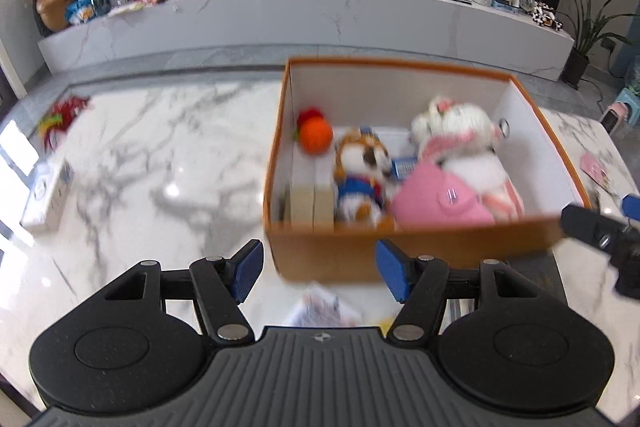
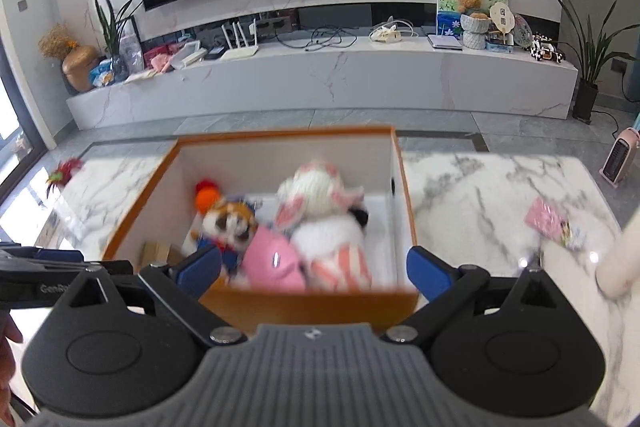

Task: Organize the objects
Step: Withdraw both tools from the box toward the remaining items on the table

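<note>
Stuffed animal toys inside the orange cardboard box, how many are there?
2: the small brown-and-white plush in blue clothes near the middle, the large white-and-pink plush on its right. Others may be hidden underneath.

An orange cardboard box (image 1: 420,243) with white inner walls stands open on the marble table. Inside, at the far left, lies an orange ball (image 1: 316,134) with a red tuft. Beside it a small brown and white plush in blue clothes (image 1: 362,177) lies on its back. To the right, a pink pouch (image 1: 442,201) rests against a big white plush with pink striped parts (image 1: 466,143). Two beige blocks (image 1: 312,203) stand at the near left corner.
</note>
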`<state>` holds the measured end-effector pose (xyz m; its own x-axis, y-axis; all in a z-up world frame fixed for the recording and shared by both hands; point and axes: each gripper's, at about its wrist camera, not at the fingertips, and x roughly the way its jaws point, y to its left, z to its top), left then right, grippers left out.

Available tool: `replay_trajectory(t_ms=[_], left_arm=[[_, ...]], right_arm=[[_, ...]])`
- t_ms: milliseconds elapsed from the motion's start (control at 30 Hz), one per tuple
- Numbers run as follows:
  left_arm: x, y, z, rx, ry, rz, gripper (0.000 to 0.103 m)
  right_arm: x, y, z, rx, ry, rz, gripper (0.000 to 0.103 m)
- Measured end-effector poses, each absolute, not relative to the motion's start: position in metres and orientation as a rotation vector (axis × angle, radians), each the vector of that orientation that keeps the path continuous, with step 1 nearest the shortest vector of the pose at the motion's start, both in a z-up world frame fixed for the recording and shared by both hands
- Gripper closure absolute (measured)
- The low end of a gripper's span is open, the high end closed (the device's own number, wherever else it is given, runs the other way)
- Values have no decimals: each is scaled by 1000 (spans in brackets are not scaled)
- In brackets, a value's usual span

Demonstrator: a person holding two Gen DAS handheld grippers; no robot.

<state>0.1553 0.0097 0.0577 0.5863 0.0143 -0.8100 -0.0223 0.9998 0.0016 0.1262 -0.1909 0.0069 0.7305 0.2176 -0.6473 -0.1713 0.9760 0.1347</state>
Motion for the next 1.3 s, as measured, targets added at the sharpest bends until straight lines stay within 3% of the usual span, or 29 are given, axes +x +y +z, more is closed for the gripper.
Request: replay_trajectory(t_ms=[367,1300], left_arm=[[107,12,16,10,1032,3,30],[121,9,-24,67,1088,-5,30]], right_arm=[[72,-165,-37,26,765,272,4],[103,-168,-73,-10,810,262,1]])
